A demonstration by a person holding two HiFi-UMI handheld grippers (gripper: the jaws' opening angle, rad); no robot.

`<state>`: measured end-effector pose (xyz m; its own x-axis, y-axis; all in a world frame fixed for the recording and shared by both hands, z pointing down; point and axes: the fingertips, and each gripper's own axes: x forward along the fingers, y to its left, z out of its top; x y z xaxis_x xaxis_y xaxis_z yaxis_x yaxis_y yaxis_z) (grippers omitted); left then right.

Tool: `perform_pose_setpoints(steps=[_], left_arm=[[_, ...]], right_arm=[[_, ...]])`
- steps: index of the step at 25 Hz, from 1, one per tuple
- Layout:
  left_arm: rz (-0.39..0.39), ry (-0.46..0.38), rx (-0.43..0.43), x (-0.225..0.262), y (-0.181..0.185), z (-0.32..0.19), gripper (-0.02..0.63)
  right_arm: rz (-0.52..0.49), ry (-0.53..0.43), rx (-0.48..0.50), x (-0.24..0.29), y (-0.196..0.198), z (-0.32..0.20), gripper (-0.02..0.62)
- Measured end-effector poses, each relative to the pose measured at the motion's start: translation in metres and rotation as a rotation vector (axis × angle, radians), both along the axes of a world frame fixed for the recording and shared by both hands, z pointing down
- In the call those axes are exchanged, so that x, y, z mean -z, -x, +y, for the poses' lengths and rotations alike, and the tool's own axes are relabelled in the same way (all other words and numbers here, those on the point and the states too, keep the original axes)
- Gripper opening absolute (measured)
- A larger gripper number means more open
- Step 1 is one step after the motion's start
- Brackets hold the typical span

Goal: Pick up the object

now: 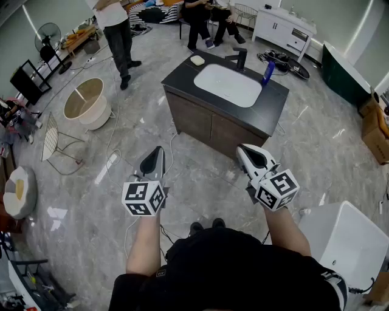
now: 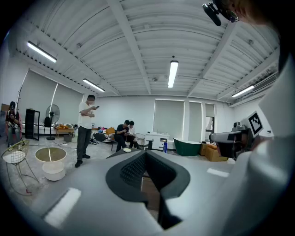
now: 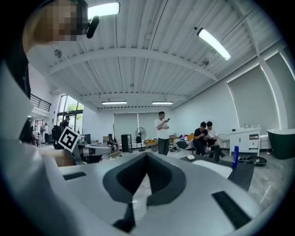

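A dark vanity counter [image 1: 182,78] with a white basin [image 1: 228,85] stands ahead of me. On it are a black faucet [image 1: 240,59], a blue bottle [image 1: 268,71] at the right and a pale soap bar [image 1: 197,60] at the back left. My left gripper [image 1: 157,149] and right gripper [image 1: 241,149] hover side by side over the floor, short of the counter's front. Both are shut and hold nothing. The left gripper [image 2: 145,155] view shows the bottle [image 2: 165,147] far beyond its jaws. The right gripper [image 3: 146,157] view shows the bottle [image 3: 236,156] off to the right.
A person [image 1: 118,30] stands at the back left and two people [image 1: 203,18] sit behind the counter. On the floor at the left are a round white tub [image 1: 87,104] and a wire chair [image 1: 51,136]. A white bathtub [image 1: 349,243] sits at lower right, with cables across the floor.
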<state>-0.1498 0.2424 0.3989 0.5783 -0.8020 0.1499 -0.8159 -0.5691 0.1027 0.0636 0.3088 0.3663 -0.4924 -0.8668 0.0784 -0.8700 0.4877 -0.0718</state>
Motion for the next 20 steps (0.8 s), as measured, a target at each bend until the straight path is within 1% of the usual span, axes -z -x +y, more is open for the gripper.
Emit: perform_pose_setpoints(steps=[8, 14, 17, 20], left_arm=[[-0.004, -0.017, -0.027, 0.006, -0.018, -0.003, 0.011], [0.003, -0.041, -0.034, 0.017, -0.022, -0.008, 0.011], [-0.005, -0.036, -0.025, 0.015, -0.019, -0.01, 0.011], [-0.01, -0.025, -0.025, 0.015, -0.016, -0.011, 0.011]], right_arm=[[-0.003, -0.02, 0.021, 0.006, -0.001, -0.01, 0.011], [-0.006, -0.04, 0.013, 0.012, -0.004, -0.011, 0.011], [-0.002, -0.036, 0.026, 0.011, -0.003, -0.009, 0.012], [-0.02, -0.022, 0.025, 0.01, -0.003, -0.01, 0.012]])
